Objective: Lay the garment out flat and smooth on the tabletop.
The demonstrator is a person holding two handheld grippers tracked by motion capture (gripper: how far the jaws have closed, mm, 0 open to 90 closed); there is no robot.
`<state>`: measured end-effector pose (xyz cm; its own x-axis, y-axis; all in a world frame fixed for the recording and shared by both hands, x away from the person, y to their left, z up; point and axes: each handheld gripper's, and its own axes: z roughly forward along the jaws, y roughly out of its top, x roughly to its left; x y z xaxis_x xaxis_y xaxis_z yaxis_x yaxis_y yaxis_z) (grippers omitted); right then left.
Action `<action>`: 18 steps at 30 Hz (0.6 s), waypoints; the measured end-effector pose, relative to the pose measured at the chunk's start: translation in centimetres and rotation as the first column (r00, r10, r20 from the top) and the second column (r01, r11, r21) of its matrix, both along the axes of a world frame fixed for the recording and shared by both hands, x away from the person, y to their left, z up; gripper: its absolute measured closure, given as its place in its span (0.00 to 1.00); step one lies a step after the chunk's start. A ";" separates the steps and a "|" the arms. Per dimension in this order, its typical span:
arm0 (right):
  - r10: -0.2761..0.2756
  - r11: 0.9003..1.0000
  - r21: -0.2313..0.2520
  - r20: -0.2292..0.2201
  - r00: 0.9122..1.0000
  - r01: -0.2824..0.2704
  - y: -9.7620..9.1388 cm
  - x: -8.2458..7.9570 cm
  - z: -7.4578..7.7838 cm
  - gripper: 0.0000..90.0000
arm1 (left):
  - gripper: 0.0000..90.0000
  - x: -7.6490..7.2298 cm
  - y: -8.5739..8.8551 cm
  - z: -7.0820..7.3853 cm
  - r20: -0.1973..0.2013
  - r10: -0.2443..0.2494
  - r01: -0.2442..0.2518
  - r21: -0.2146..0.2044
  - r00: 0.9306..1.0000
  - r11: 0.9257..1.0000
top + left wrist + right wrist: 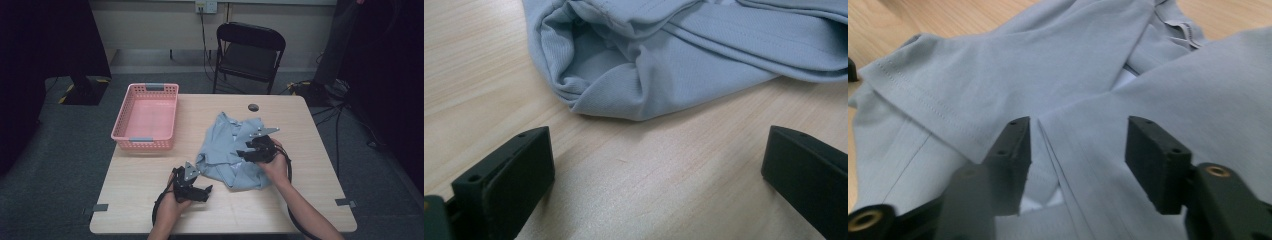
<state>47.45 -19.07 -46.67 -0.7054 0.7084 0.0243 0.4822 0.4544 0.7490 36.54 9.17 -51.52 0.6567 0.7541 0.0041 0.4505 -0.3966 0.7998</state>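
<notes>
The right gripper (246,151) sits over the light blue shirt (227,150), its jaws half apart and angled down at the cloth; in the right gripper view (1078,160) a fold of the fabric lies between the two black jaws, and the pads do not press on it. The left gripper (206,191) rests low on the table just beside the shirt's near-left corner, jaws spread wide with bare wood between them; the left gripper view (659,170) shows the rolled hem of the shirt (664,65) lying just ahead of the jaws, not touching them. Each gripper is held in one hand, the forearms entering from the near edge, a black cable looping back from each. The shirt lies crumpled and partly folded right of the table's centre, flat on the surface. The table (150,200) is light wood-grain laminate with a round dark cable port (253,107) near its far edge. A pink plastic basket (146,142) stands at the far-left part of the table, well apart from the shirt. Beyond the table stands a black folding chair (249,55) on a grey carpeted floor (60,150), against a pale wall with a socket (206,6) and a hanging cable.
</notes>
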 end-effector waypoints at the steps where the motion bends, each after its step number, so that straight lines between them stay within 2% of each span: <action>1: 0.002 1.000 0.000 -0.003 1.000 -0.002 0.2 0.2 -0.1 0.51 | 0.00 0.0 0.0 0.0 0.000 0.000 0.000 0.000 1.000 1.000; 2: 0.000 1.000 -0.015 -0.007 1.000 0.000 0.7 0.5 -0.5 0.55 | 0.00 0.0 0.0 0.0 0.000 0.000 0.000 0.000 1.000 1.000; 5: -0.003 1.000 -0.021 -0.011 1.000 0.003 1.1 0.7 -0.8 0.58 | 0.00 0.0 0.0 0.0 0.000 0.000 0.000 0.000 1.000 1.000; 6: -0.007 1.000 -0.028 -0.012 1.000 0.007 1.4 0.8 -1.1 0.62 | 0.00 0.0 0.0 0.0 0.000 0.000 0.000 0.000 1.000 1.000; 10: 0.001 1.000 -0.022 -0.018 1.000 -0.002 1.9 1.0 -1.2 0.70 | 0.00 0.0 0.0 0.0 0.000 0.000 0.000 0.000 1.000 1.000; 12: 0.019 0.999 -0.030 -0.022 1.000 -0.020 2.4 1.1 -1.4 0.77 | 0.00 0.0 0.0 0.0 0.000 0.000 0.000 0.000 1.000 1.000; 16: 0.029 0.999 -0.043 -0.033 0.999 -0.030 3.0 1.1 -1.7 0.78 | 0.00 0.0 0.0 0.0 0.000 0.000 0.000 0.000 1.000 1.000; 18: 0.028 0.997 -0.073 -0.014 1.000 -0.029 3.3 0.8 -2.1 0.77 | 0.00 0.0 0.0 0.0 0.000 0.000 0.000 0.000 1.000 1.000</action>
